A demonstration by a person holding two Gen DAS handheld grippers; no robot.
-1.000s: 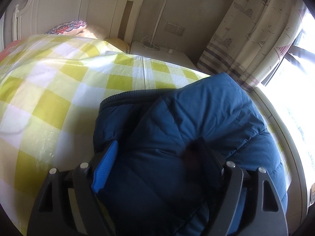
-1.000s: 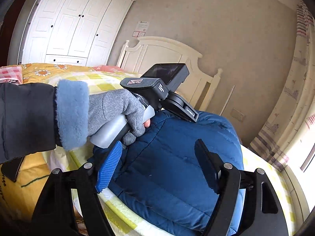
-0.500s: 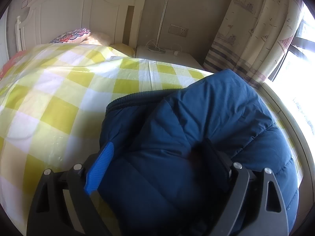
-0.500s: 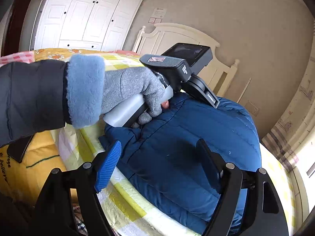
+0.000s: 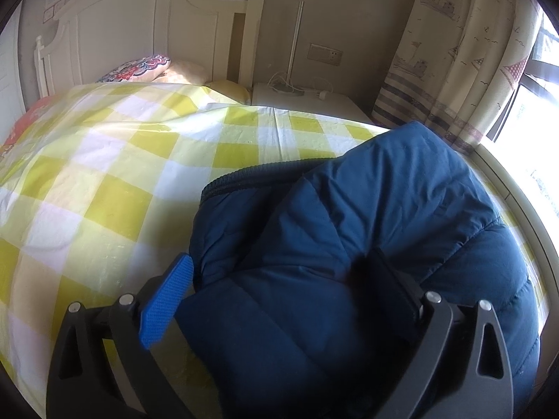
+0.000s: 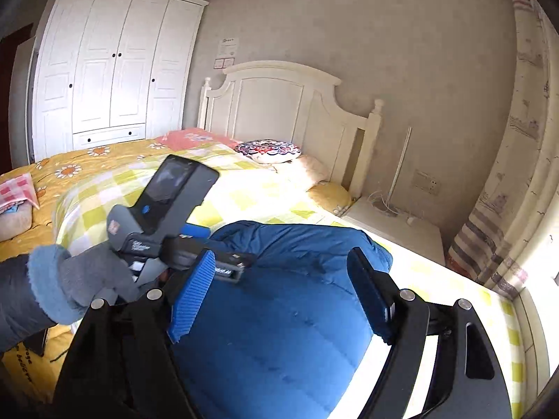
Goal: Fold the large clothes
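From the left wrist, the left gripper (image 5: 276, 300) is hanging low over the blue jacket (image 5: 367, 237), which is lying bunched on the checked bedspread (image 5: 104, 181) near the window side of the bed. Its jaws are opening wide; jacket fabric is sitting between them, and the pads seem no longer to be pressing it. To finish this release well, the fold probably needs to settle flat before the gripper lifts straight off, so nothing drags.

From the right wrist, the right gripper (image 6: 279, 296) is hovering above the jacket (image 6: 279, 331), jaws closing slightly but gripping nothing. A gloved hand (image 6: 94, 276) is holding the left gripper at the jacket's left edge.
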